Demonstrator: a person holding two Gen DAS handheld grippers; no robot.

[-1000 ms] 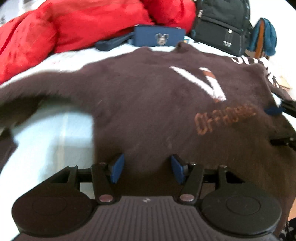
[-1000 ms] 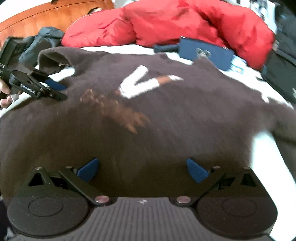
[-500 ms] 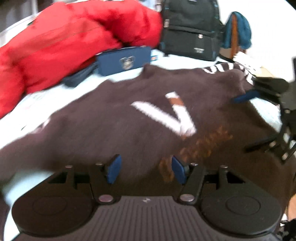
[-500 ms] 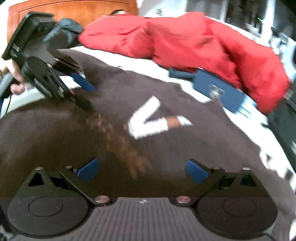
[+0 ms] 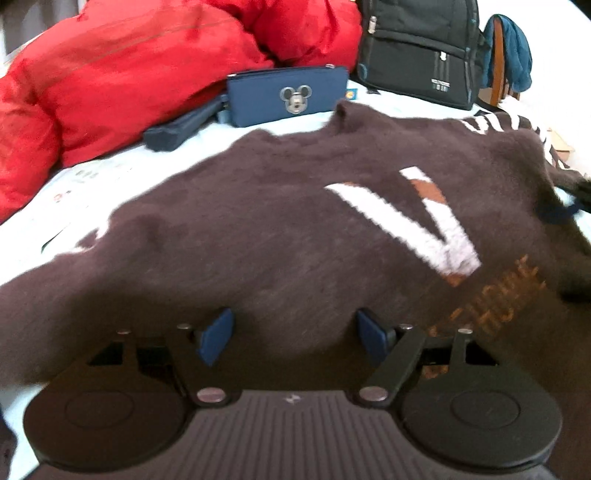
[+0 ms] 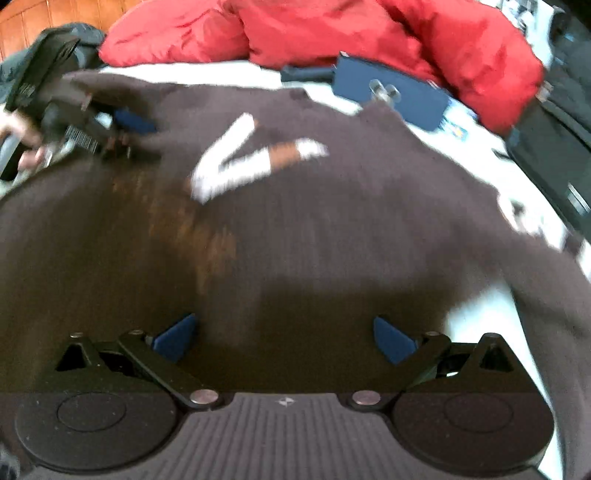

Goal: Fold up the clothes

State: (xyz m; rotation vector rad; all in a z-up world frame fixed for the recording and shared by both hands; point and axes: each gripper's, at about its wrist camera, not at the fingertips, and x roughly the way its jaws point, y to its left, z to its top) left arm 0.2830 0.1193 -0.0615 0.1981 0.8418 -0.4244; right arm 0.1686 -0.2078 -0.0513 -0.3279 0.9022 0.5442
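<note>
A dark brown sweater with a white V and orange lettering lies spread front-up on the white bed. My left gripper hovers over its lower part. Its jaws are opening, and no fabric is pinched between the blue pads. The right gripper stands wide open above the other side of the sweater, holding nothing. In the right wrist view the left gripper shows blurred at the upper left, held by a hand, over the sweater's edge.
A red padded cover is heaped at the far side of the bed. A blue pouch with a mouse emblem lies just beyond the sweater's collar. A black backpack and a teal cloth on a chair stand at the far right. A wooden headboard is at the back.
The left gripper's jaws have widened. Both views have swung over the sweater, and the right gripper has slid to the right edge of the left wrist view. The sweater still lies flat.
</note>
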